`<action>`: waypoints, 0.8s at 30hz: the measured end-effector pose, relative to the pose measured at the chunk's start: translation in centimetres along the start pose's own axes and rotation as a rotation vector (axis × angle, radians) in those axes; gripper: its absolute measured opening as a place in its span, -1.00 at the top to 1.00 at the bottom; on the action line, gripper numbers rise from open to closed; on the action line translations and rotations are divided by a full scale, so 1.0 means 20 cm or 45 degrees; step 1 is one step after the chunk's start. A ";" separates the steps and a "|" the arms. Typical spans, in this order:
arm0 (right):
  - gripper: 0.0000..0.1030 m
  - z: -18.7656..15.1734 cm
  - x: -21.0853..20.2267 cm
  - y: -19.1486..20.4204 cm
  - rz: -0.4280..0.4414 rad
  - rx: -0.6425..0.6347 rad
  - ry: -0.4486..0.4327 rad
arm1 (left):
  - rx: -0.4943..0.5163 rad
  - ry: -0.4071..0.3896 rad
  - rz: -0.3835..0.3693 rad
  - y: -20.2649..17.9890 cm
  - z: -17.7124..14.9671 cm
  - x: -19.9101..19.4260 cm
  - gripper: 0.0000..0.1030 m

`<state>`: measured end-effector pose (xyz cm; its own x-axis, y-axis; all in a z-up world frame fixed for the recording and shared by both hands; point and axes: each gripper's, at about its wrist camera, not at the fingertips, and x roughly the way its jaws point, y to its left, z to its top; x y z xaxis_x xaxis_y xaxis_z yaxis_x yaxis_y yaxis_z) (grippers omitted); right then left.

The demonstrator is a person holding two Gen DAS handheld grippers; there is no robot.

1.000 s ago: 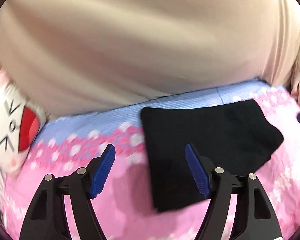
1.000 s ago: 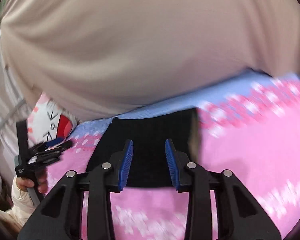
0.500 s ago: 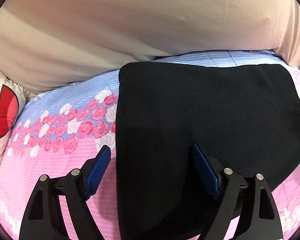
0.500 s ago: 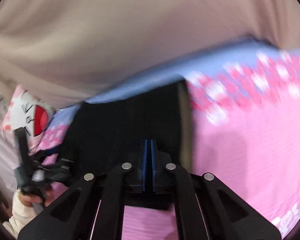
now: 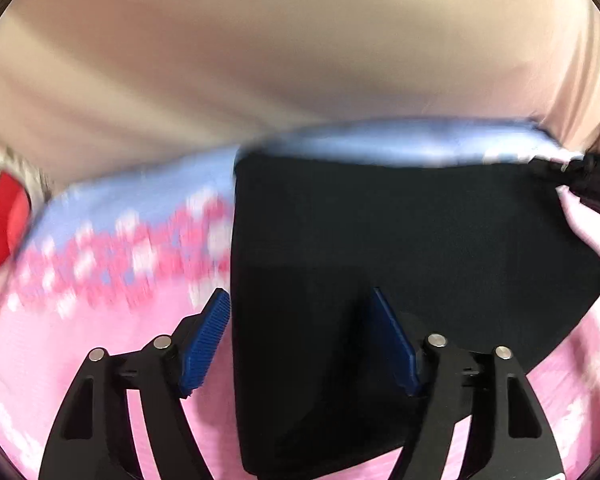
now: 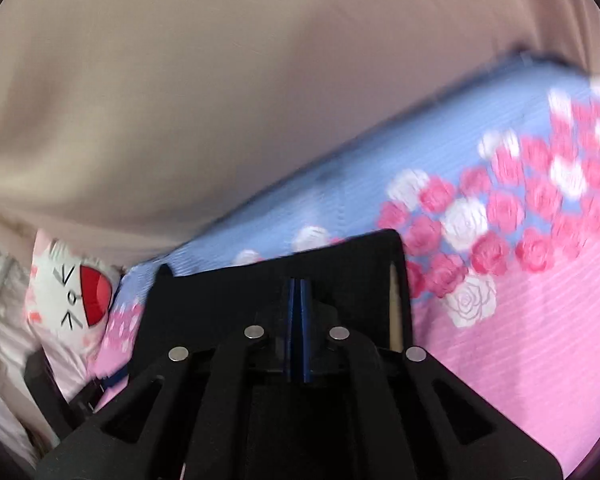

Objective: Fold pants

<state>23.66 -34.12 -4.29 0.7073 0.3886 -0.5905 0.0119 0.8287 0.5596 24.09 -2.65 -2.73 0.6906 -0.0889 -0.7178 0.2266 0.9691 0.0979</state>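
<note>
A: On the floral bedsheet [image 5: 100,360], left wrist view — black pants [image 5: 400,240] lie as a folded slab, sheet's blue band just behind. Left gripper [image 5: 300,344] spread; its left pad sits just off the pants' left edge, its right pad over the cloth. Nothing pinched. Its jaws have just been closing from a wider spread, the pants' edge between them.

B: Step?

A: Looks like grabbing the near edge for another fold. I'd say the next move calls for the left one to close on that left edge, matching the other side.

B: Right wrist view?

A: Right gripper [image 6: 299,320] pressed together on the pants' [image 6: 220,300] near edge, close to the right-hand corner — cloth clamped between the pads. Cartoon pillow [image 6: 68,292] at the left, beige curtain [image 6: 260,80] behind.

B: Versus a second ago?

A: The right jaws were apart then, hovering over the cloth; now shut on it. In the left view the pants fill far more of the frame.
</note>
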 end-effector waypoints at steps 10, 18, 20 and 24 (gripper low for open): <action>1.00 0.05 0.27 -0.13 -0.100 0.040 0.078 | -0.070 0.126 0.185 0.05 0.30 0.48 -0.48; 1.00 0.03 0.17 -0.07 -0.117 0.046 0.023 | -0.132 0.119 0.152 0.10 0.28 0.42 -0.62; 0.91 0.00 0.01 0.06 -0.173 -0.077 -0.038 | -0.101 0.066 0.180 0.08 0.26 0.27 -0.58; 0.86 -0.13 -0.28 0.24 -0.245 -0.205 -0.143 | -0.026 -0.098 0.207 0.02 0.18 -0.14 -0.58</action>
<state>17.86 -31.26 0.11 0.7769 0.1782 -0.6038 0.0474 0.9398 0.3383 24.59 -2.91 1.81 0.7677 0.0531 -0.6387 0.0937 0.9766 0.1938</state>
